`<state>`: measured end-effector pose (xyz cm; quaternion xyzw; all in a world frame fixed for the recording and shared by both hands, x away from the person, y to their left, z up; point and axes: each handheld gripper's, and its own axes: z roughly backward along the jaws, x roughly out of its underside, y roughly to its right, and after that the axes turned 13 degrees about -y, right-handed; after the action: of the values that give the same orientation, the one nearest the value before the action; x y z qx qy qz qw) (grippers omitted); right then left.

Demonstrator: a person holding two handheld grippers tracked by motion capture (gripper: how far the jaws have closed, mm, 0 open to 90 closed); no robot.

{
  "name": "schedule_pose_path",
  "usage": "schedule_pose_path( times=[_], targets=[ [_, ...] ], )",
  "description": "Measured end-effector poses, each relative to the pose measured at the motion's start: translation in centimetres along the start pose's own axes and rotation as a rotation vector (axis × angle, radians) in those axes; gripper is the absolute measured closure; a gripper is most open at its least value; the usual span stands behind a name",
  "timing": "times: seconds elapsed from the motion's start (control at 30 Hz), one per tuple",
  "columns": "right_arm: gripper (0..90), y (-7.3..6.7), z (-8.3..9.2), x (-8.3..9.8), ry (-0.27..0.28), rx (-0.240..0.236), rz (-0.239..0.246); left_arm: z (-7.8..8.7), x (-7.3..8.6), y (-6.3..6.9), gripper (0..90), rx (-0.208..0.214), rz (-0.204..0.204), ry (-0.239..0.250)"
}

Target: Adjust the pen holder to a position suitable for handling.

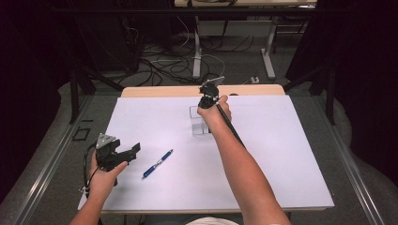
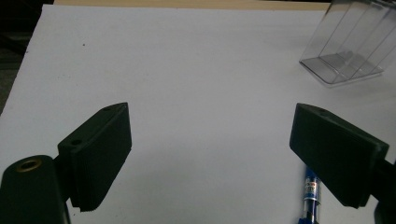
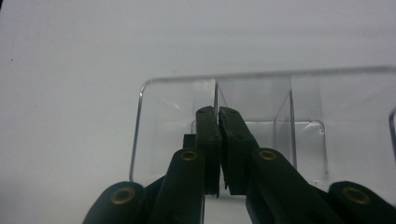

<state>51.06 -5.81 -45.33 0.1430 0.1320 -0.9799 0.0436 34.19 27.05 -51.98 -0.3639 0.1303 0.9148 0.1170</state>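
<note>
A clear plastic holder point(image 1: 198, 123) with upright dividers stands at the far middle of the white sheet. My right gripper point(image 1: 207, 100) points down into it from above. In the right gripper view its jaws point(image 3: 217, 112) are pressed together on a thin divider of the holder point(image 3: 177, 102). A blue pen point(image 1: 157, 164) lies flat at the near left. My left gripper point(image 1: 133, 151) rests just left of the pen, jaws wide apart with nothing between them. The left gripper view point(image 2: 210, 140) shows the pen point(image 2: 309, 196) by the right jaw and the holder point(image 2: 345, 51) far off.
The white sheet point(image 1: 281, 154) covers a wooden table whose far edge point(image 1: 164, 91) shows beyond it. Cables and table legs lie on the floor behind. The person's right forearm crosses the middle of the sheet.
</note>
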Motion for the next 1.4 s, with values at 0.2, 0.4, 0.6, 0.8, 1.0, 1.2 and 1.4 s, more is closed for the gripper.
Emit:
schedule_pose_path(
  times=[0.2, 0.4, 0.6, 0.8, 1.0, 1.2, 1.4],
  targets=[
    [77.3, 0.3, 0.4, 0.3, 0.017, -0.044, 0.069, 0.0, 0.0, -0.1, 12.8, -0.002, -0.001, 0.001],
    [67.6, 1.1, 1.4, 0.7, 0.073, -0.068, 0.157, 0.0, 0.0, 0.0, 12.9, -0.003, -0.002, -0.001],
    [61.4, 3.1, 2.4, 1.0, 0.145, -0.067, 0.243, -0.1, 0.0, 0.0, 13.0, -0.005, -0.003, -0.002],
    [59.4, 5.4, 3.7, 1.1, 0.223, -0.043, 0.293, -0.1, 0.0, 0.1, 13.0, -0.006, -0.001, -0.003],
    [60.1, 7.6, 4.0, 1.1, 0.244, -0.014, 0.308, -0.2, 0.0, 0.1, 13.0, -0.008, -0.002, -0.004],
    [59.9, 8.9, 3.3, 1.6, 0.235, -0.008, 0.306, -0.2, 0.0, 0.0, 13.1, -0.008, 0.000, -0.006],
    [59.0, 9.8, 1.9, 2.0, 0.212, -0.006, 0.308, -0.1, 0.1, 0.1, 13.1, -0.010, -0.002, -0.004]
  ],
)
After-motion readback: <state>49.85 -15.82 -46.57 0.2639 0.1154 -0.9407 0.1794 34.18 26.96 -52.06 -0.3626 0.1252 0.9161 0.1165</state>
